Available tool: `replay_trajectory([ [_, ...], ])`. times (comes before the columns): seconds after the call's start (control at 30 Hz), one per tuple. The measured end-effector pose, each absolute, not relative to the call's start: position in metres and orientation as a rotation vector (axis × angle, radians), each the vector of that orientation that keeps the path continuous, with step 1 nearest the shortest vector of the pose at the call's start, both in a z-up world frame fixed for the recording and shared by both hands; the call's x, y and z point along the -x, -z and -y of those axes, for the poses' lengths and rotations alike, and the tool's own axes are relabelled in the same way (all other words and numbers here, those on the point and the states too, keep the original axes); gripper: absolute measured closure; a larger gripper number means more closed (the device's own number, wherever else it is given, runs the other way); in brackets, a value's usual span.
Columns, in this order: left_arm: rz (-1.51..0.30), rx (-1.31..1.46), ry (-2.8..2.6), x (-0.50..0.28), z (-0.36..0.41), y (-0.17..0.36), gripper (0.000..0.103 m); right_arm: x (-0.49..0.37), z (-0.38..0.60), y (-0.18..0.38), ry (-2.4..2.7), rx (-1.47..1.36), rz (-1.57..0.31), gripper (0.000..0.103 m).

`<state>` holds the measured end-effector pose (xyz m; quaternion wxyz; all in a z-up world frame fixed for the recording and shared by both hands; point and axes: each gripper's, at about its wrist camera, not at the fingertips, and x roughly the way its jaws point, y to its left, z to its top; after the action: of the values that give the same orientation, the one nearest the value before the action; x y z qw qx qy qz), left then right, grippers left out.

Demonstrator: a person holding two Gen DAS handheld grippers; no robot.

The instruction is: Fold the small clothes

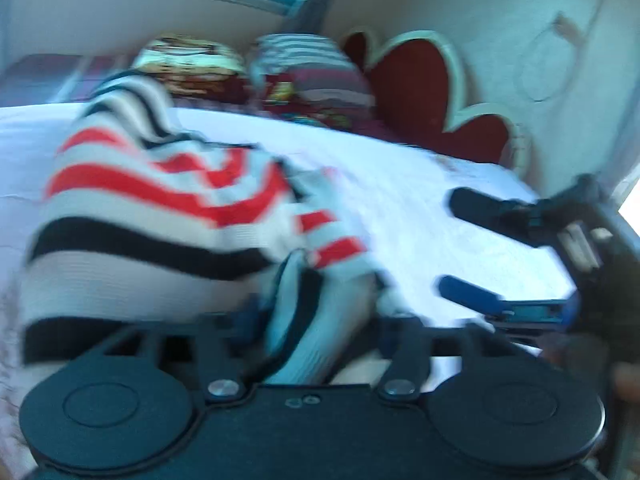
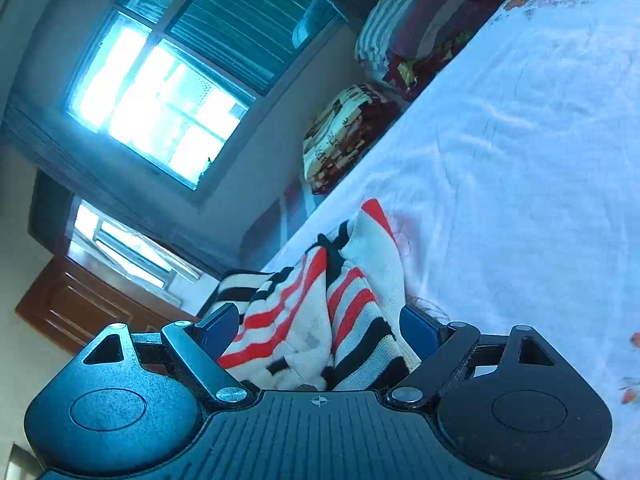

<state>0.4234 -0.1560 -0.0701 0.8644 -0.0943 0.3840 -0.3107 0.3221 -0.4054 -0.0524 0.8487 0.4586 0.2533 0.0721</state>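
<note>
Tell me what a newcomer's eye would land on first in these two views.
The striped sweater, red, black and white, lies bunched on the white bedsheet, filling the left of the left wrist view. Behind it, a red heart-shaped headboard stands against the wall. In the right wrist view, a bright window glows at upper left.

Daylight is pouring through a barred window (glowing bluish) beside a pale wall; a wooden cabinet is standing below.

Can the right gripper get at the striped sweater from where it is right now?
Probably yes. The right gripper is open, and the sweater already lies bunched between its fingers on the bed; nothing stands in the way.
</note>
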Motion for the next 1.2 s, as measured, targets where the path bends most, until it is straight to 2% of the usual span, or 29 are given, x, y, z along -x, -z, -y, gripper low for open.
replay_trajectory([
  [0.07,-0.778,0.257,0.695,-0.412,0.142,0.053,0.024,-0.318,0.41,0.047,-0.178,-0.985,-0.532,0.016],
  [0.23,-0.623,0.34,0.54,-0.395,0.057,0.025,0.024,-0.329,0.39,0.05,-0.284,-1.012,-0.626,0.016],
  [0.33,-0.668,0.395,0.416,-0.413,0.013,0.036,0.029,-0.343,0.37,0.061,-0.309,-1.017,-0.684,0.016],
  [0.43,-0.732,0.451,0.381,-0.429,-0.003,0.052,0.03,-0.356,0.357,0.073,-0.319,-1.032,-0.726,0.016],
  [0.47,-0.75,0.464,0.379,-0.432,-0.006,0.059,0.031,-0.362,0.353,0.076,-0.319,-1.021,-0.74,0.018],
  [0.5,-0.763,0.48,0.377,-0.433,-0.006,0.066,0.031,-0.367,0.348,0.077,-0.317,-1.004,-0.755,0.025],
  [0.53,-0.783,0.496,0.374,-0.43,-0.013,0.072,0.031,-0.372,0.343,0.077,-0.301,-0.979,-0.773,0.037],
  [0.57,-0.793,0.51,0.377,-0.43,-0.013,0.078,0.03,-0.378,0.338,0.077,-0.289,-0.95,-0.789,0.04],
  [0.63,-0.798,0.534,0.367,-0.43,-0.02,0.082,0.024,-0.385,0.332,0.076,-0.293,-0.914,-0.794,0.04],
  [0.8,-0.762,0.568,0.369,-0.438,-0.036,0.078,0.029,-0.398,0.319,0.075,-0.298,-0.805,-0.81,0.04],
  [0.83,-0.765,0.557,0.362,-0.444,-0.036,0.078,0.029,-0.398,0.316,0.073,-0.297,-0.772,-0.809,0.05],
  [0.87,-0.768,0.544,0.357,-0.449,-0.035,0.077,0.029,-0.4,0.311,0.071,-0.284,-0.718,-0.814,0.072],
  [0.97,-0.782,0.537,0.367,-0.466,-0.03,0.082,0.027,-0.401,0.3,0.065,-0.262,-0.577,-0.796,0.078],
  [1.07,-0.797,0.521,0.368,-0.474,-0.022,0.085,0.027,-0.393,0.286,0.048,-0.237,-0.383,-0.721,0.08],
  [1.13,-0.812,0.517,0.382,-0.478,-0.013,0.087,0.03,-0.386,0.285,0.035,-0.217,-0.294,-0.663,0.08],
  [1.2,-0.801,0.487,0.4,-0.478,-0.001,0.082,0.038,-0.377,0.287,0.021,-0.194,-0.216,-0.605,0.081],
])
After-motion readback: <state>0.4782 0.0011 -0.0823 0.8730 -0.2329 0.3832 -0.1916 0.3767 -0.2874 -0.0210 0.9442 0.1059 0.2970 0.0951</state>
